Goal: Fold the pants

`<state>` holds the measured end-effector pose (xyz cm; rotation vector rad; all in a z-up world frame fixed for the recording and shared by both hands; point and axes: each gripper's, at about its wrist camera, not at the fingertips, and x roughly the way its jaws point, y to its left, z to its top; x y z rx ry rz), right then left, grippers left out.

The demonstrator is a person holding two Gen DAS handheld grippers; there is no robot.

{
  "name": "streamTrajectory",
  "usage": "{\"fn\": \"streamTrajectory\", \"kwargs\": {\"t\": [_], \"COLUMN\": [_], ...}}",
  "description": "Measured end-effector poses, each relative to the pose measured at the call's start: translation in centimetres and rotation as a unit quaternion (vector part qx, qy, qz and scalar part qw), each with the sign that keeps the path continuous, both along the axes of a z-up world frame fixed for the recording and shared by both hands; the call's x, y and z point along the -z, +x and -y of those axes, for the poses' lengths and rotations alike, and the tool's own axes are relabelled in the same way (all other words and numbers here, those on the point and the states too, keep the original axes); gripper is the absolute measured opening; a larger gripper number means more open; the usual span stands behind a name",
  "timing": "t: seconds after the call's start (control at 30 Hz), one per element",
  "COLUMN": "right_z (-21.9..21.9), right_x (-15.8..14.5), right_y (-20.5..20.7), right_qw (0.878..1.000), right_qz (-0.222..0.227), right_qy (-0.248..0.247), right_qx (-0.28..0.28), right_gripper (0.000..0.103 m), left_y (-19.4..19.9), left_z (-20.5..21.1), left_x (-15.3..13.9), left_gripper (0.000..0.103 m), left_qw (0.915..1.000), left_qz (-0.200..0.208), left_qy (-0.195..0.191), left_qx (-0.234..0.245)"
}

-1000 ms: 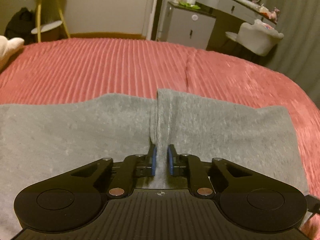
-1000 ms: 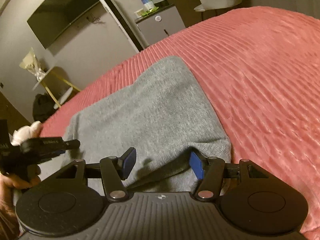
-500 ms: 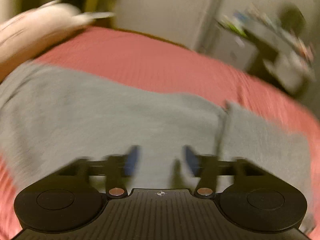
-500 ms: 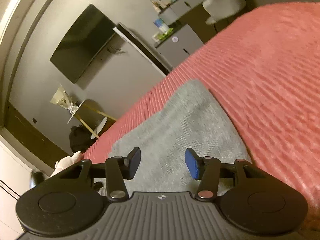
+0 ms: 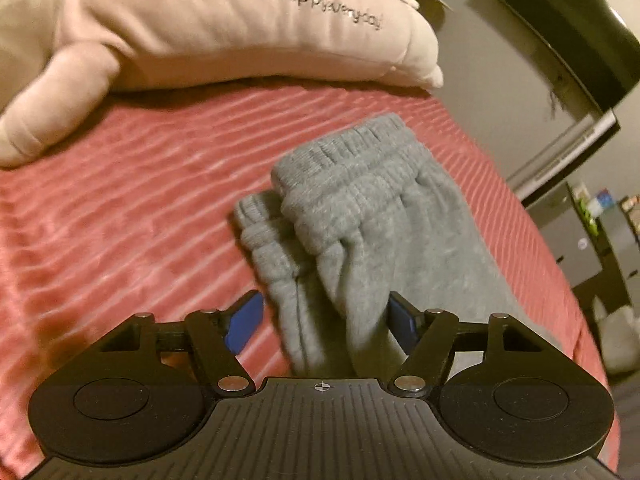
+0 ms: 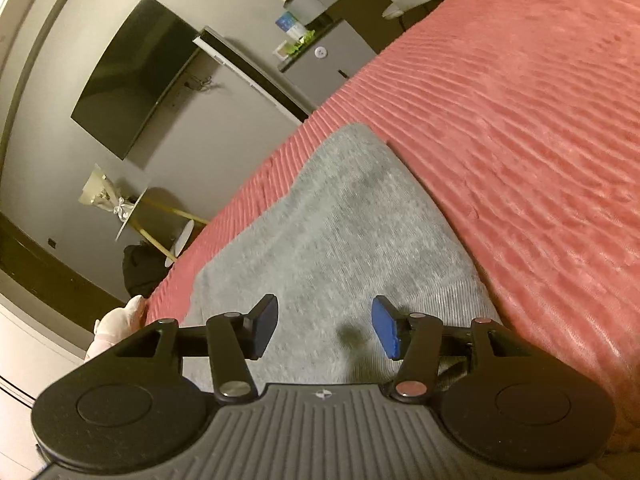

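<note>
Grey sweatpants (image 5: 372, 216) lie folded on a pink ribbed bedspread (image 5: 120, 240). In the left wrist view their gathered elastic waistband (image 5: 344, 152) points away, and a raised fold of fabric runs down between the jaws. My left gripper (image 5: 324, 320) is open, its blue pads either side of that fold without closing on it. In the right wrist view the pants (image 6: 340, 232) lie flat as a grey panel. My right gripper (image 6: 326, 326) is open and empty just above them.
A large cream plush pillow (image 5: 200, 24) with stitched lettering lies along the bed's far side. A wall TV (image 6: 132, 76), a grey cabinet (image 6: 324, 60) and a yellow-legged side table (image 6: 160, 216) stand beyond the bedspread (image 6: 520, 120).
My left gripper let go of the pinched pants fold, opened, and swung left to the waistband end. My right gripper lifted off the pants edge and narrowed a little, still open.
</note>
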<state>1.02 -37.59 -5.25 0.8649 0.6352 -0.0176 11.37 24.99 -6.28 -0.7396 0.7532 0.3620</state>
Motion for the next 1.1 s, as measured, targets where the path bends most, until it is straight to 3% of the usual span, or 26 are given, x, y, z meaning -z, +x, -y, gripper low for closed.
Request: {"fn": "streamTrajectory", "kwargs": {"t": [0.17,0.33,0.47,0.6,0.67,0.73,0.77,0.8,0.93,1.0,1.07,1.1], "right_z": [0.3,-0.1,-0.3,-0.3,-0.2,-0.1,-0.1,0.0,-0.1,-0.1,-0.2,-0.2], "right_x": [0.4,0.4,0.3,0.3,0.3,0.4,0.4,0.4,0.4,0.4,0.3,0.2], "right_y": [-0.4,-0.2,-0.1,-0.3,-0.3,-0.1,-0.1,-0.1,-0.3,-0.6,-0.8,-0.9], "right_qw": [1.0,1.0,1.0,1.0,1.0,1.0,1.0,1.0,1.0,1.0,1.0,1.0], "right_qz": [-0.005,-0.011,-0.012,-0.01,-0.009,-0.008,-0.008,-0.007,-0.002,0.002,0.004,0.004], "right_qy": [0.011,-0.003,-0.013,-0.009,-0.005,-0.002,-0.001,-0.001,-0.001,-0.001,-0.002,-0.004], "right_qx": [0.015,0.011,0.007,0.008,0.01,0.01,0.011,0.011,0.01,0.008,0.006,0.004], "right_gripper": [0.058,0.058,0.058,0.059,0.059,0.059,0.059,0.059,0.059,0.059,0.06,0.061], "left_y": [1.2,1.1,0.7,0.2,0.0,-0.5,-0.6,-0.8,-2.9,-3.5,-3.5,-3.6], "left_z": [-0.2,0.0,0.8,3.9,6.5,10.5,12.6,14.9,25.3,30.1,32.2,32.5], "left_x": [0.9,0.0,-1.8,-5.6,-8.1,-11.0,-12.1,-13.0,-14.4,-12.7,-10.4,-9.4], "left_gripper": [0.083,0.049,0.036,0.029,0.024,0.015,0.013,0.001,0.001,0.003,0.01,0.013], "left_qw": [1.0,0.9997,0.9992,0.9914,0.9812,0.9596,0.9455,0.9297,0.8637,0.8401,0.8428,0.8525], "left_qz": [0.003,-0.002,0.004,0.046,0.082,0.125,0.143,0.158,0.211,0.197,0.161,0.143], "left_qy": [-0.005,0.023,0.04,0.115,0.158,0.216,0.243,0.267,0.302,0.31,0.297,0.283], "left_qx": [-0.005,-0.001,0.008,0.043,0.075,0.13,0.163,0.199,0.344,0.399,0.419,0.416]}}
